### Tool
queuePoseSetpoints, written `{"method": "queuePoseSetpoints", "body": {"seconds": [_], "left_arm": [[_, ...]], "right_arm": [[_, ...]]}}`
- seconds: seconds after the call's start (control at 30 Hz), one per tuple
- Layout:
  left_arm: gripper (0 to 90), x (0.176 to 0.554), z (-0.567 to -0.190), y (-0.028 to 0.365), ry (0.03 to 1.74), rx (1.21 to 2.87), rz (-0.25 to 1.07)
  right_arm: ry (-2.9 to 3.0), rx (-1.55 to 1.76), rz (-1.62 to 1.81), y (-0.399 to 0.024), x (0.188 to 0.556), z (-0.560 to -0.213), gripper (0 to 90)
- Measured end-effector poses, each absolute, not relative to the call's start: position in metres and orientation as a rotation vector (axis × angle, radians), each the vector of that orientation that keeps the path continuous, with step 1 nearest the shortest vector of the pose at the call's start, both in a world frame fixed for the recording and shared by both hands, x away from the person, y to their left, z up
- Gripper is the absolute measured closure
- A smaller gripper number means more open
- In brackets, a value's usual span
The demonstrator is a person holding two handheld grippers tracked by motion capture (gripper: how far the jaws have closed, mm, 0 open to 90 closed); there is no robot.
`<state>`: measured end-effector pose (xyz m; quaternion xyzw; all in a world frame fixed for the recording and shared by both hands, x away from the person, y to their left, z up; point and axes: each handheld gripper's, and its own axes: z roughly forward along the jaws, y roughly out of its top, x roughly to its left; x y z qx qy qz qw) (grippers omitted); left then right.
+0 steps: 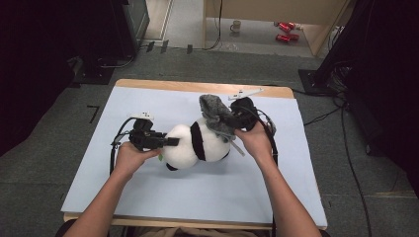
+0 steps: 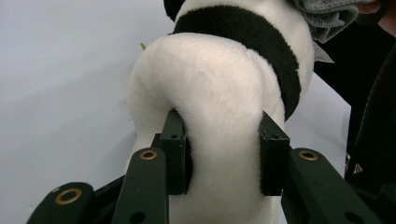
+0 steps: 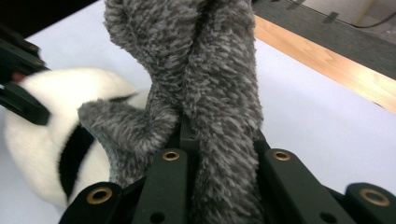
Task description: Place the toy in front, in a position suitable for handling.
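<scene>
Left gripper point(image 2: 223, 154) fingers clamp plush panda point(image 2: 219, 93); right gripper point(image 3: 219, 154) fingers clamp grey cloth point(image 3: 210, 74)

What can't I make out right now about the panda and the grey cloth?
- Panda head: high view, covered by the grey fuzzy cloth.
- Left gripper pads: left gripper view, sunk in white plush.
- Right gripper jaw tips: right gripper view, buried in cloth.
- Cloth's shape: bunched, cut off at the top edge.
</scene>
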<state>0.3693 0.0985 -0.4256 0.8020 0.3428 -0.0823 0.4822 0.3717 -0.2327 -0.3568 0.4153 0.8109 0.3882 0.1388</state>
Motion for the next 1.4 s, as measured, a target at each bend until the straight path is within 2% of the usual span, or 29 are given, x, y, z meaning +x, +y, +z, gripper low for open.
{"method": "queuePoseSetpoints", "body": {"seconds": [0.37, 0.67, 0.8, 0.97, 1.4], "left_arm": [[64.1, 0.370, -0.425, 0.099, 0.842, 1.944, -0.222], [65.8, 0.371, -0.422, 0.104, 0.815, 1.884, -0.331], [65.8, 0.372, -0.417, 0.105, 0.796, 1.863, -0.356], [65.7, 0.376, -0.418, 0.100, 0.800, 1.931, -0.367], [65.6, 0.393, -0.404, 0.096, 0.732, 1.967, -0.359]], "right_arm": [[2.308, 1.291, 1.118, -0.263, 0.367, -0.380, 78.3], [2.313, 1.295, 1.040, -0.280, 0.361, -0.388, 78.3], [2.248, 1.332, 1.094, -0.294, 0.358, -0.381, 78.2], [2.203, 1.324, 1.125, -0.301, 0.355, -0.369, 78.2], [2.200, 1.170, 1.219, -0.279, 0.340, -0.335, 78.2]]}}
